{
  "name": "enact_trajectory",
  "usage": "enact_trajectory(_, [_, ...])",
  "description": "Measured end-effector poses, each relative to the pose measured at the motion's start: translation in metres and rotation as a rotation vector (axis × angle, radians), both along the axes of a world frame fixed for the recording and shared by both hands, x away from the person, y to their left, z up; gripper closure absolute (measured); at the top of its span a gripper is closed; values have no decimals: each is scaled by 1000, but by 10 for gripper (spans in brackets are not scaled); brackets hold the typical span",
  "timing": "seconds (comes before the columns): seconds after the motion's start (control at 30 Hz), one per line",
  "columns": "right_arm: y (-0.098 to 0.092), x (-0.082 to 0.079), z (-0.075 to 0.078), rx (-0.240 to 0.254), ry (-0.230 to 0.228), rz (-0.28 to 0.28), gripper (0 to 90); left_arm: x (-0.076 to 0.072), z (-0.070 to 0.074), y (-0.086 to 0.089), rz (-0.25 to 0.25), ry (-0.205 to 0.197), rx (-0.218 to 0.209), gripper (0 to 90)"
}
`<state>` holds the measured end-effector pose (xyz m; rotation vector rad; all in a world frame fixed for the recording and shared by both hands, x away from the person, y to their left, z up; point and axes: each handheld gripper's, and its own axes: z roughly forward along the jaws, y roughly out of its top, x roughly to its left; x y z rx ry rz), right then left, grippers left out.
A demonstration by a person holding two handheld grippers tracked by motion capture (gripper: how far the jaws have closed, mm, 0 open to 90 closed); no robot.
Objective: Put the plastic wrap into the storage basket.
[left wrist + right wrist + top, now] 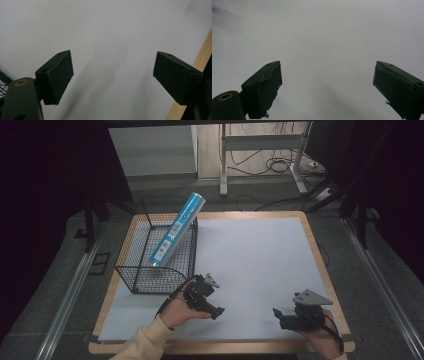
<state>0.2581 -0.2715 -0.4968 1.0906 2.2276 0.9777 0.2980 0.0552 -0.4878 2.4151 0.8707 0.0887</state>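
Two grippers are resting low over the white sheet: we are seeing the left gripper near the wire basket and the right gripper well apart from it, both with jaws standing wide and nothing between them. We are finding the blue tube leaning tilted inside the basket, its top poking above the rim. Mesh is partly veiling its lower end, and its label print is too small to read.
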Motion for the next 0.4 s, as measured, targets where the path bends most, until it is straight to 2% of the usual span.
enact_trajectory(0.23, [0, 0, -1, -2, 2, 4, 84, 0, 0, 1, 6, -6, -6, 159])
enact_trajectory(0.4, [1, 1, -2, 16, 4, 10, 84, -6, 0, 6, 22, -30, -31, 162])
